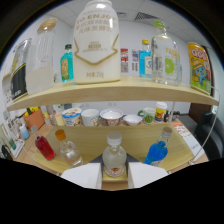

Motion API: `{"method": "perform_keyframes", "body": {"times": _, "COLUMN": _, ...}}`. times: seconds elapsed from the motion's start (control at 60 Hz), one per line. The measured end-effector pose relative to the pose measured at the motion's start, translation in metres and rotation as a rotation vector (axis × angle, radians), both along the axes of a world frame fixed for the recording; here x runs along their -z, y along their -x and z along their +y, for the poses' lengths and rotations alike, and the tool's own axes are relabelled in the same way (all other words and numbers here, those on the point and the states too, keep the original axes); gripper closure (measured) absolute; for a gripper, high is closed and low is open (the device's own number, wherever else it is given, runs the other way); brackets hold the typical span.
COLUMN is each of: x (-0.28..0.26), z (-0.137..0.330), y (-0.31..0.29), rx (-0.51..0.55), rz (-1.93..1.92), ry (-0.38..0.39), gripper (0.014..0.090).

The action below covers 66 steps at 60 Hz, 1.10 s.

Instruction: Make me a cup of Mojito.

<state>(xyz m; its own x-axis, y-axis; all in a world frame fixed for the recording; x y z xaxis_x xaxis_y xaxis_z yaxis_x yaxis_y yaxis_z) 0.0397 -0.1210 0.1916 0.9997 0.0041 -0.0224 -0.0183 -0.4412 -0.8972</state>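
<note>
- Gripper [114, 176] open, narrow gap, white fingers [82, 176] low at the front of the wooden shelf unit [115, 90].
- Pale bottle [114, 155] with clear cap standing between the fingers; contact unclear.
- Blue bottle [158, 147] tilted just right of it; clear round bottle [67, 149] and red bottle [44, 146] to the left.
- Row of cups [102, 117] behind, under the upper shelf.
- Large white jug [96, 42] and clear lime-label bottle [166, 55] on the upper shelf.
</note>
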Motion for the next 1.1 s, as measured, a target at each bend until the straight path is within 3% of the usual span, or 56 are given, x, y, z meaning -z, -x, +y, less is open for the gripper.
{"method": "perform_keyframes", "body": {"times": 0.333, "x": -0.03, "z": -0.066, "y": -0.048, "rx": 0.097, "rz": 0.006, "ry": -0.038, "gripper": 0.0705}}
{"method": "perform_keyframes", "body": {"times": 0.617, "x": 0.021, "z": -0.11, "y": -0.107, "rx": 0.139, "rz": -0.216, "ry": 0.07, "gripper": 0.0708}}
{"method": "perform_keyframes", "body": {"times": 0.783, "x": 0.026, "z": -0.106, "y": -0.121, "rx": 0.016, "rz": -0.664, "ry": 0.112, "gripper": 0.0707}}
{"method": "perform_keyframes", "body": {"times": 1.1, "x": 0.001, "z": -0.076, "y": -0.109, "rx": -0.276, "rz": -1.469, "ry": 0.072, "gripper": 0.0707}}
